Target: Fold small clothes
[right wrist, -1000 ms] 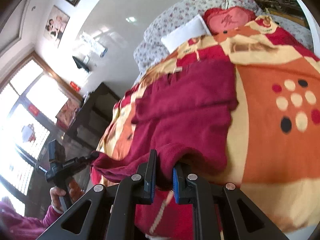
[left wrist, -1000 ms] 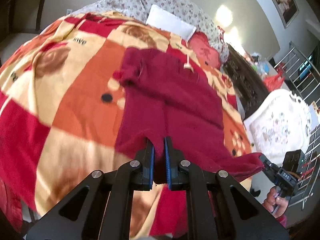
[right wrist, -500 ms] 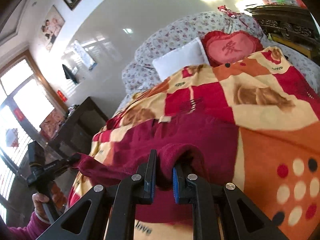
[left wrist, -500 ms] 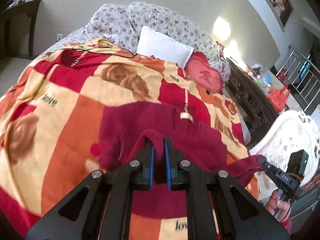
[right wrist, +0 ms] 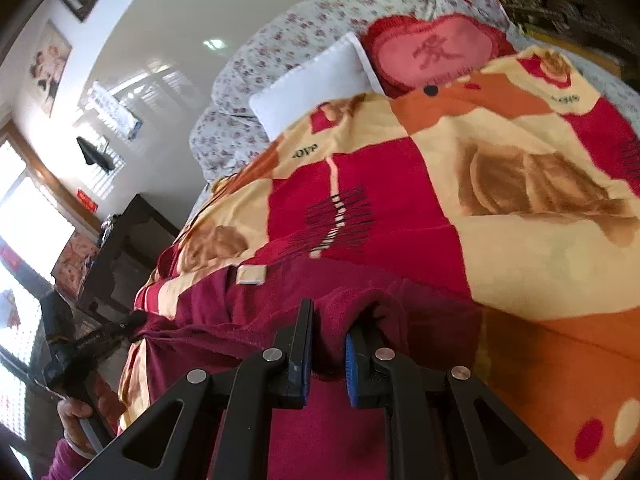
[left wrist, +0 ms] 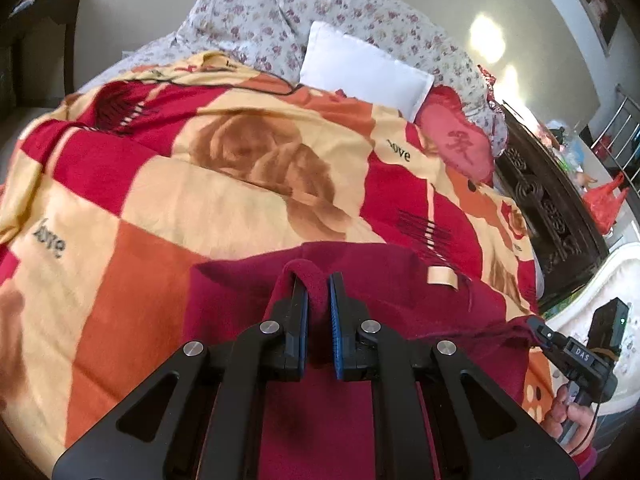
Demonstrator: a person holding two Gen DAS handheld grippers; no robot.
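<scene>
Left gripper (left wrist: 318, 296) clenched on a raised fold of dark red garment (left wrist: 384, 280); right gripper (right wrist: 328, 336) likewise clamped on another bunched edge (right wrist: 352, 304). Garment spread over patterned blanket (left wrist: 168, 200) toward foot edge of bed, beige tag (left wrist: 441, 278) face up. White pillow (left wrist: 364, 68) and heart cushion (right wrist: 432, 50) at head end.

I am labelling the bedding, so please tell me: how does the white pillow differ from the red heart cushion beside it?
The white pillow is plain and rectangular; the red heart cushion is heart-shaped with a pink centre bearing a character. Both lie side by side at the head of the bed, against the floral pillows.
</scene>
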